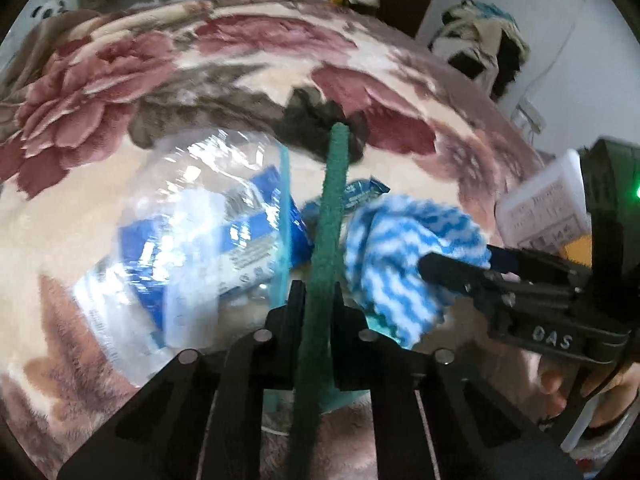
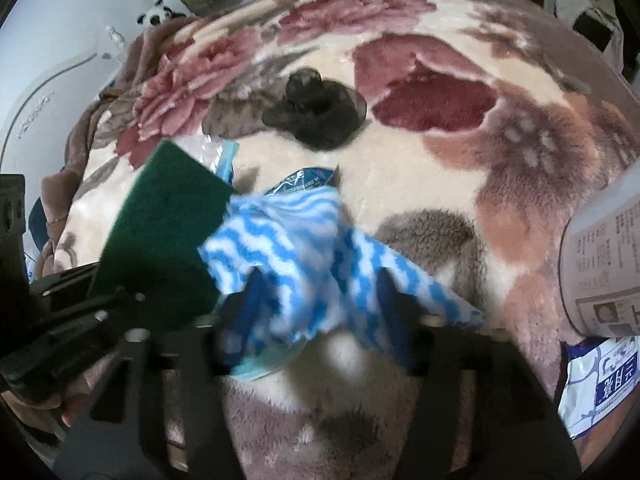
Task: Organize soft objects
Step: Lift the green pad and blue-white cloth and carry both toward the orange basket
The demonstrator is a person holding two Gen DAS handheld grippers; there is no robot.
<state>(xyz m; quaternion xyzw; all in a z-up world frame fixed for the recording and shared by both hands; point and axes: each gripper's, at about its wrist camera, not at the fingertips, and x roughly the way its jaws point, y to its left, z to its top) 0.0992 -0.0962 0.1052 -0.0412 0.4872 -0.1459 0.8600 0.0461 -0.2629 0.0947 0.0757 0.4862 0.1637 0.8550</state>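
My left gripper (image 1: 318,294) is shut on a green scouring pad (image 1: 326,216), held edge-on in its own view and seen flat in the right wrist view (image 2: 160,236). My right gripper (image 2: 316,304) holds a blue-and-white striped cloth (image 2: 304,252), which also shows in the left wrist view (image 1: 400,256) beside the pad. A clear zip bag (image 1: 192,240) with blue packets inside lies on the floral blanket (image 1: 200,60) just left of the pad. A black mesh scrunchie (image 2: 316,112) lies farther back.
A white printed bottle (image 2: 600,264) stands at the right, with a blue-and-white packet (image 2: 600,384) below it. Clothes pile up beyond the bed (image 1: 480,40). A small panda toy (image 2: 158,14) sits at the far left edge.
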